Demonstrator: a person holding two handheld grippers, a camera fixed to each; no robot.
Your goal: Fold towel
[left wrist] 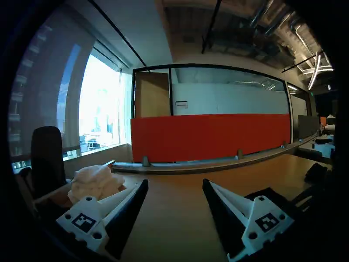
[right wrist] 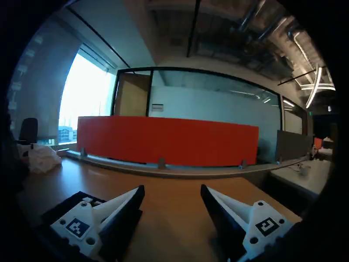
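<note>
off to the left on the bench sits the crumpled white towel, just beside the left gripper; the right gripper is farther. both jaws are wide and empty.

A red divider backs the wooden desk; what looks like a black chair stands near the bright window.

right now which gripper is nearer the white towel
Left. The towel lies just past the left gripper, to its left; the right gripper is far across the desk.
</note>
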